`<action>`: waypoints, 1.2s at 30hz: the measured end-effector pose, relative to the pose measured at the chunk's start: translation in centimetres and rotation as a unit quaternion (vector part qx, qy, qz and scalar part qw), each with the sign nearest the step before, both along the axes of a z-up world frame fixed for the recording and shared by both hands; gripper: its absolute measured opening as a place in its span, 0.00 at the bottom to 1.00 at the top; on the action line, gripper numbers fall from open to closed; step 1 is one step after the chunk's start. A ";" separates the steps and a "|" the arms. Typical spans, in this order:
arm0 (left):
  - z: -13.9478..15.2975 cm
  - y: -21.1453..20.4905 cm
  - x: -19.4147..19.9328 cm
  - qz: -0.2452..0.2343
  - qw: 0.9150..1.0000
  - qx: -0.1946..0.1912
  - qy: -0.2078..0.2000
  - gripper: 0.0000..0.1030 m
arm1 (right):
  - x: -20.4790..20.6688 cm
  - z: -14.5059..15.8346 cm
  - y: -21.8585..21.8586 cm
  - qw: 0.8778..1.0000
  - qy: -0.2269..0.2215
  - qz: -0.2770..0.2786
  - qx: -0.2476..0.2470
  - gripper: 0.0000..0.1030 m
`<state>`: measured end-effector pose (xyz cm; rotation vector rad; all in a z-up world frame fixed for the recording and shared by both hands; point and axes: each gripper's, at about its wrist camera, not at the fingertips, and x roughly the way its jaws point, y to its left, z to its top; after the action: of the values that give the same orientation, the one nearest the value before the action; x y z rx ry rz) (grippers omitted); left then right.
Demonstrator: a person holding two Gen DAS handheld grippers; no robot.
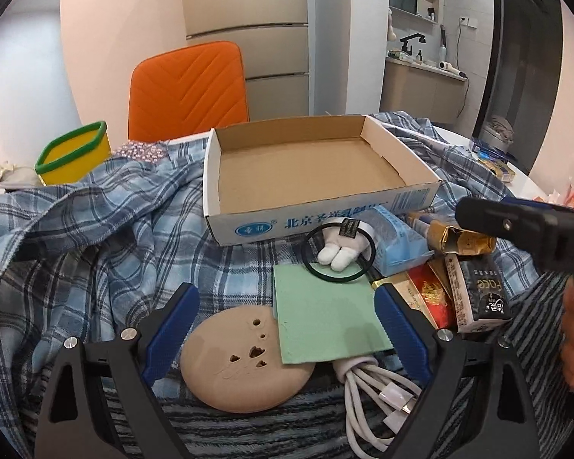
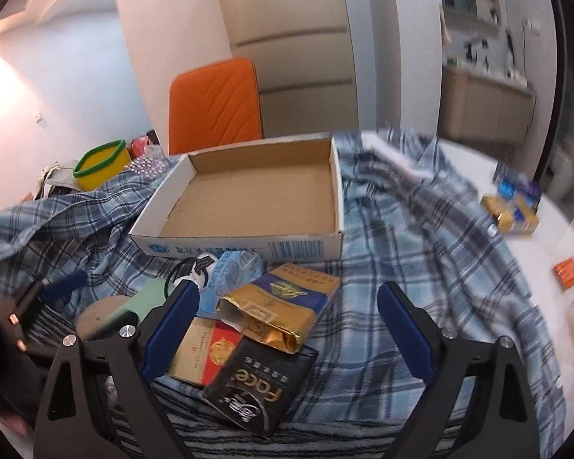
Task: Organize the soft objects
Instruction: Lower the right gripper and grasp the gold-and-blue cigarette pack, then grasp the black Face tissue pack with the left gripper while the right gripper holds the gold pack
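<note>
Left wrist view, left to right: yellow tub [image 1: 72, 155] with green rim at upper left, well apart from the action. Plaid cloth [image 1: 95, 237] rumpled across the worktop. Cardboard box [image 1: 310, 176] at centre, open side up, nothing seen inside.

Left gripper [image 1: 287, 329]: jaws released, spread wide, holding nothing. Between them, low in the frame, a tan round pad [image 1: 241, 363] toward the left finger and a green sponge sheet [image 1: 325, 317] toward the right finger, its corner overlapping the pad's edge. The sheet's long axis runs away from the camera toward the box. Just beyond it, a small white plush piece [image 1: 335, 254] lies inside a dark ring [image 1: 338, 254]. White cable [image 1: 379, 401] at lower right; packets [image 1: 474, 290] further right.

Right wrist view: right gripper [image 2: 287, 329], jaws also released, nothing held. Gold-and-blue pack [image 2: 283, 306] and black pack [image 2: 252, 386] lie toward its left finger; bare plaid toward its right.

Judgement: the left gripper is nearer the soft pieces; sponge and pad already sit within its jaws, the box straight ahead
</note>
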<state>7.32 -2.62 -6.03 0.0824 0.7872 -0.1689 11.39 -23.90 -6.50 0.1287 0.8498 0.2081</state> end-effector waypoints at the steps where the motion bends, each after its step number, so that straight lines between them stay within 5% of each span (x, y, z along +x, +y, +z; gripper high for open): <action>1: 0.0 0.1 0.0 0.002 1.000 -0.002 0.000 0.92 | 0.5 -0.1 0.0 1.000 0.018 -0.006 0.005 0.91; 6: 0.1 0.2 0.0 0.004 1.000 -0.002 -0.003 0.92 | 2.7 -1.0 0.4 0.994 0.089 -0.067 -0.014 0.81; 13: 0.3 0.7 -0.2 0.015 1.000 -0.009 -0.011 0.92 | 4.4 -2.3 1.6 0.987 0.126 -0.093 -0.024 0.78; 17: 0.4 0.7 -0.3 0.014 1.000 -0.009 -0.013 0.92 | 4.8 -3.4 1.4 0.981 0.156 -0.113 -0.020 0.58; 30: 2.0 2.2 -0.8 0.014 0.997 -0.073 -0.034 0.92 | -2.2 0.4 0.5 0.995 0.085 -0.041 -0.017 0.52; 36: 2.6 1.3 -1.8 0.002 0.996 -0.057 -0.062 0.92 | -6.3 -0.3 -0.3 0.999 0.054 0.003 -0.002 0.54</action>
<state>5.49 -1.32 -3.47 -0.0159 0.6519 -0.2029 5.14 -24.17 -6.85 0.1341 0.9575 0.2068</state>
